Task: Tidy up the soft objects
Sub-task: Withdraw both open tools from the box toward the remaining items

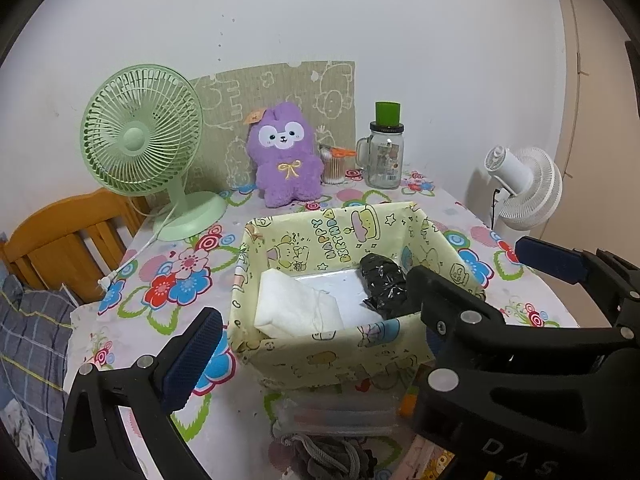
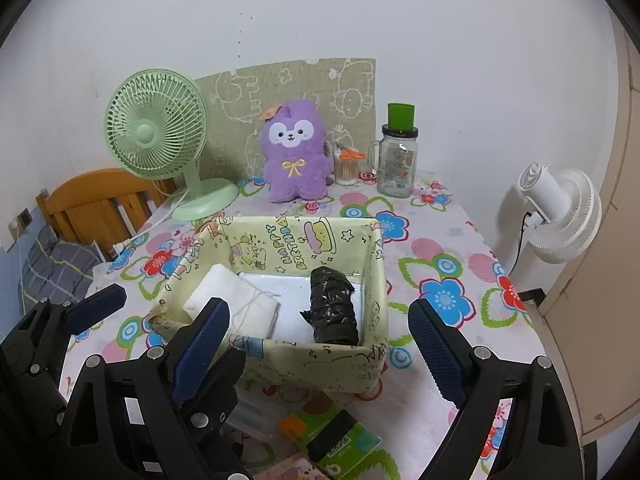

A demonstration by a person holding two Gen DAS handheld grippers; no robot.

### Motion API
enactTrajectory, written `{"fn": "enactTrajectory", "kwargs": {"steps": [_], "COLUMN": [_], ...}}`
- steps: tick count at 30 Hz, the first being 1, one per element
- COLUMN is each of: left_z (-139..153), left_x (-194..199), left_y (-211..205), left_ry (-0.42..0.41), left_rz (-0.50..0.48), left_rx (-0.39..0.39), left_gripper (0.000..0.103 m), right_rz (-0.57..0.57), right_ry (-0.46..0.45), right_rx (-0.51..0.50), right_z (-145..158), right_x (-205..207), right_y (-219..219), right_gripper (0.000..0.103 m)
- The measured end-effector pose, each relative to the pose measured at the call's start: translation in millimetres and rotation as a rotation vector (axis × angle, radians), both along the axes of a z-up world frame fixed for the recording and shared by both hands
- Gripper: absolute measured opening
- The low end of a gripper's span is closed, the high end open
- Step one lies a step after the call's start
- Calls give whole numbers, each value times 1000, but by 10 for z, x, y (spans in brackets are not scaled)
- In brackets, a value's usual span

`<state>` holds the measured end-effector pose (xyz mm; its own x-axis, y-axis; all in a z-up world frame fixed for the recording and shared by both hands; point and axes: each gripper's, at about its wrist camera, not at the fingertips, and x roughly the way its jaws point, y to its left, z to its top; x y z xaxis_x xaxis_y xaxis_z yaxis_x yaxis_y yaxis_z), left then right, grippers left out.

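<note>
Plush toy sits behind the box on the table, well apart from our fingers; both grippers gape empty. Reaching over, we might topple the jar beside it.

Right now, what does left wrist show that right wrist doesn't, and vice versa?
Left wrist only: a grey knitted drawstring pouch at the near table edge, below the box.

Right wrist only: a green and black packet in front of the box, and a wall socket at far left.

Both: the yellow birthday-print box holding a folded white cloth and a black plastic roll, the purple plush, green fan, glass jar, white fan. Both grippers, left and right, are open and empty.
</note>
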<state>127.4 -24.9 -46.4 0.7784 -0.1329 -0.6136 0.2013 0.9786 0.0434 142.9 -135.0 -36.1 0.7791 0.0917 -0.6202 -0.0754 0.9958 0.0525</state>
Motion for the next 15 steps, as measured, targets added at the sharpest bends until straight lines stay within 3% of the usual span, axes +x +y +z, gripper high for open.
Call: {"fn": "enactTrajectory", "kwargs": {"steps": [15], "left_z": [81], "left_x": [-335], "left_y": [28], "left_ry": [-34], "left_rz": [9], "left_rx": [-6], "left_gripper": [103], "right_rz": [2], "right_ry": [-34], "right_rx": [-4], "right_z": [102], "right_x": [-340], "right_y": [5], "right_gripper": [93]}}
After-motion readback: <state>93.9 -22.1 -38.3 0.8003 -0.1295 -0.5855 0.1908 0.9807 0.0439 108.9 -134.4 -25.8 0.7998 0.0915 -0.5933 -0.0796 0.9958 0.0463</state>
